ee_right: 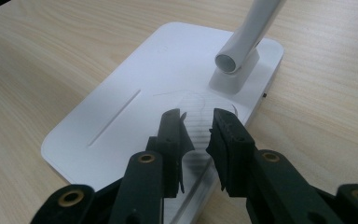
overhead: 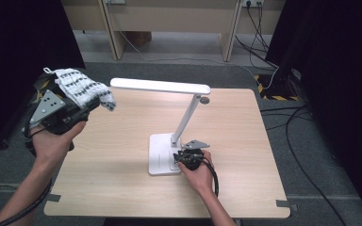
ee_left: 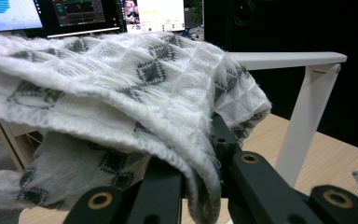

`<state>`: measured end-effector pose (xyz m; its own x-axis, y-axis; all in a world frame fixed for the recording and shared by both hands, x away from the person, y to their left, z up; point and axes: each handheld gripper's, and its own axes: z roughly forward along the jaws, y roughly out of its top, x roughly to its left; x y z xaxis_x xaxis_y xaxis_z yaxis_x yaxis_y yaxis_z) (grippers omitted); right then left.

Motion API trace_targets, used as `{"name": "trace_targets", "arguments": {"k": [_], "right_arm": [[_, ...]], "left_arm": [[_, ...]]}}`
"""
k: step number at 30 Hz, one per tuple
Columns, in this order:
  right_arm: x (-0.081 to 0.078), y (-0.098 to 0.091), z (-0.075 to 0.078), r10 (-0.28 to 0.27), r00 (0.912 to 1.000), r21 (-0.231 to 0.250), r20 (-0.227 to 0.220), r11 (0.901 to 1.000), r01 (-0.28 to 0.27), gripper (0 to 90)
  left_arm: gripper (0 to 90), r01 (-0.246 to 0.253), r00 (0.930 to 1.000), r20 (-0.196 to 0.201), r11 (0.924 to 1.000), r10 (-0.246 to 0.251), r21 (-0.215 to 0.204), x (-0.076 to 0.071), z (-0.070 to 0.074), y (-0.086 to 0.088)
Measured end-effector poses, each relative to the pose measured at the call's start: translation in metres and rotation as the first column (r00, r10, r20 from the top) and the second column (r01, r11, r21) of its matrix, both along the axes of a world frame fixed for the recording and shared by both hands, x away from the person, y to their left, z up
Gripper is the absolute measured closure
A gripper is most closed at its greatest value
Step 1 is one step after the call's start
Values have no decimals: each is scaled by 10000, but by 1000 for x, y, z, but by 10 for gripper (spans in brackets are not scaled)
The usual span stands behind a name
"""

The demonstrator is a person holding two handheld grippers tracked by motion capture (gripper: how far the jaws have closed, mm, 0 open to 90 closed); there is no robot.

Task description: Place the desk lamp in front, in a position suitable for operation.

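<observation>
A person sits at a light wooden table (overhead: 122, 188) with a hand-held gripper in each hand. The left gripper (overhead: 82, 110) is raised above the table's left edge, its jaws clamped on a white cloth (overhead: 86, 88) with a grey pattern, which drapes loosely over the jaw tips. A white desk lamp (overhead: 181, 117) stands at the middle of the table, its flat base (ee_right: 121, 116) resting on the wood and its long head stretching level toward the cloth. The right gripper (ee_right: 196, 135) rests low on the near corner of the base, jaws a little apart with nothing between them; whether the tips press the base cannot be told. The work looks like wiping the lamp. To do it well, keep the right gripper pressing steadily on the base so the lamp cannot slide or tip, bring the cloth down flat on the lamp head, and wipe with light pressure along its length
</observation>
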<state>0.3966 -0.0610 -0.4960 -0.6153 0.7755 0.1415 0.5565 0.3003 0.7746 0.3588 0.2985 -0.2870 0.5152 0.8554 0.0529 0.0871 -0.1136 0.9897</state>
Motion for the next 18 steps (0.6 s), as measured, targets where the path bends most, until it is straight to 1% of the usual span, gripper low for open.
{"name": "trace_targets", "arguments": {"k": [3,5,6,7,9,10,12,13,14,16,18], "right_arm": [[-2,2,-2,114,9999,-139,15,9998,-114,764],[-2,2,-3,61,10000,-111,37,9999,-61,778],[-2,1,-3,-22,10000,-58,-73,10000,22,779],[-2,1,-3,-22,10000,-58,-73,10000,22,779],[-1,1,-2,32,10000,-176,-1,9998,-32,785],[-1,1,-2,23,10000,-181,-25,9998,-24,788],[-1,0,-3,-12,10000,-169,28,9999,12,798],[0,0,-3,-10,10000,-159,54,9999,10,801],[0,0,-4,-26,10000,-157,89,9999,27,805],[0,1,-4,-27,9998,-208,177,9998,30,815],[0,1,-4,-25,9998,-264,194,9996,30,827]], "left_arm": [[846,52,9999,150,9999,-54,139,-3,7,0],[846,60,9997,218,9999,-63,129,-3,11,0],[846,81,9995,311,9999,-85,131,-3,16,0],[846,81,9995,311,9999,-85,131,-3,16,0],[846,130,9986,520,9998,-137,136,-4,25,0],[846,130,9986,520,9998,-137,136,-4,25,0],[846,182,9973,709,9998,-188,96,-5,34,1],[846,182,9973,709,9998,-188,96,-5,34,1],[846,246,9969,743,9997,-247,26,-5,39,0],[846,314,9967,751,9995,-315,19,-5,41,-1],[846,401,9954,873,9992,-399,-9,-5,46,-5]]}}
